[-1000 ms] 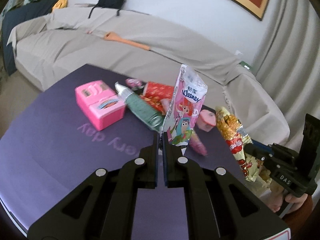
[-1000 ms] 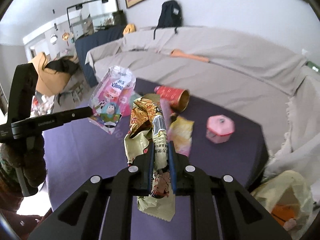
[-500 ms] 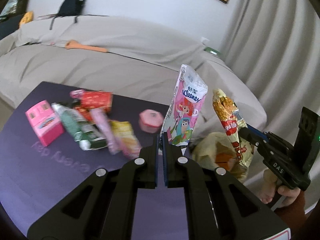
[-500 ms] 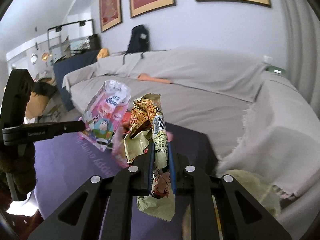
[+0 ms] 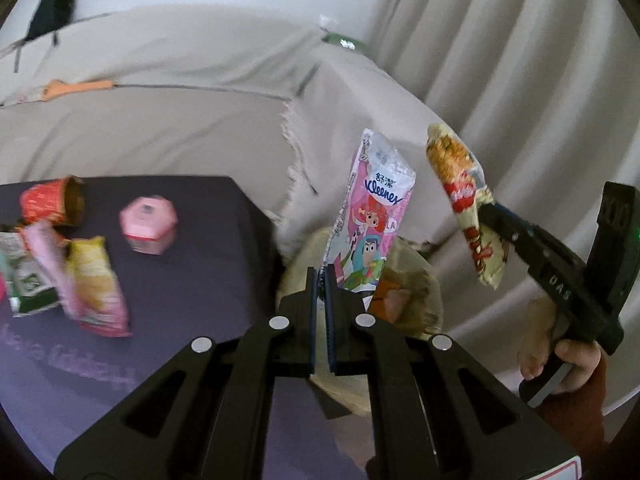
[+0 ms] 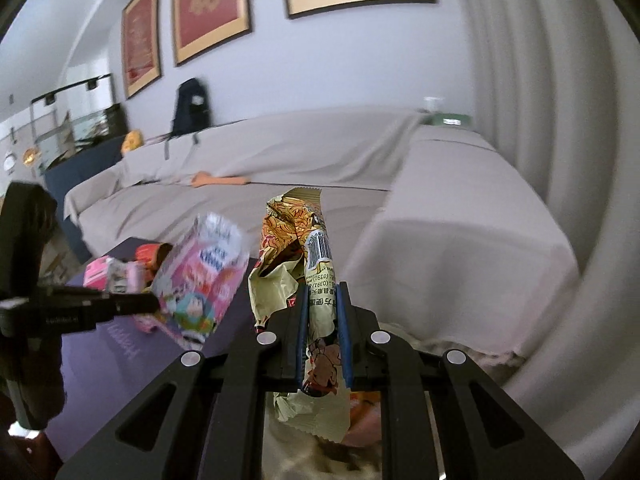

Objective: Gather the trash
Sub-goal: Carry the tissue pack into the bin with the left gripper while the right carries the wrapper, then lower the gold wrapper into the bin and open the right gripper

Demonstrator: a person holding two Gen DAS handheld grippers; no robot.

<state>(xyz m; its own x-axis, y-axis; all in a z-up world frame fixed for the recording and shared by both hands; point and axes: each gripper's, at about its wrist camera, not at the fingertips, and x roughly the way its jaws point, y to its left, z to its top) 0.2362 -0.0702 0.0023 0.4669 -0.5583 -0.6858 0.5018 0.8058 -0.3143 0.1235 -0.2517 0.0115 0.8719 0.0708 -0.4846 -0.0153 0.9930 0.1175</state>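
Observation:
My left gripper is shut on the lower edge of a pink Kleenex pack, held upright past the right edge of the purple table. My right gripper is shut on a crumpled yellow-green snack wrapper. In the left wrist view that wrapper hangs to the right of the pack, pinched by the right gripper in a person's hand. A yellowish plastic bag with orange contents lies open just below both. The right wrist view shows the pack at the left.
On the table lie a red can, a pink hexagonal box, a yellow-pink wrapper and a green packet. A covered grey sofa wraps behind the table and bag. Curtains hang at the right.
Both grippers have swung right, off the table, carrying the pack and the wrapper. The bag has come into view under them. The table's litter has slid to the left of the views.

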